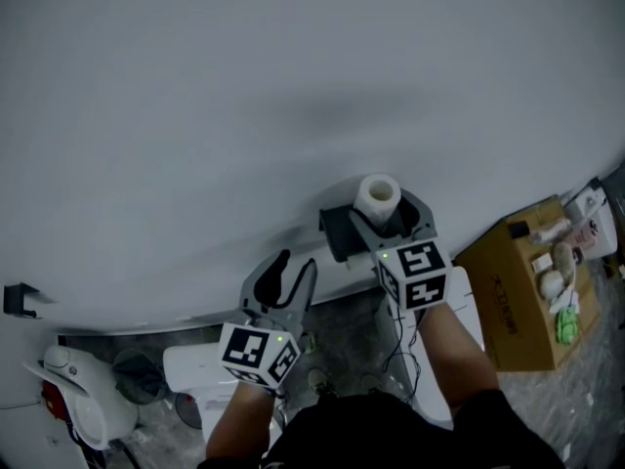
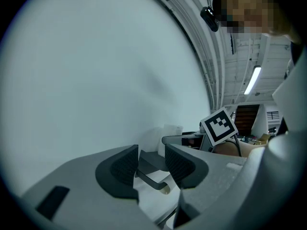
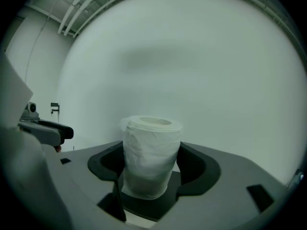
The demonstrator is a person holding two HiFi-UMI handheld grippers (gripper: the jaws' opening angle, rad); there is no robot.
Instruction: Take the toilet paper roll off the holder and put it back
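A white toilet paper roll [image 1: 377,197] stands upright against the white wall, over the dark holder [image 1: 341,233]. My right gripper [image 1: 393,219] reaches around it from below. In the right gripper view the roll [image 3: 151,157] fills the gap between the two dark pads [image 3: 109,166], which touch its sides, and its foot rests on the holder's dark base [image 3: 144,207]. My left gripper [image 1: 294,276] hangs lower left of the holder, open, with nothing between its fingers. In the left gripper view the gripper [image 2: 151,159] looks past a dark hook [image 2: 153,181] toward the roll [image 2: 169,131].
A cardboard box [image 1: 516,299] with several small items on top stands at the right on the floor. A white appliance [image 1: 83,399] with a red part sits lower left beside a white box [image 1: 193,364]. A small black bracket [image 1: 18,299] sticks out of the wall at far left.
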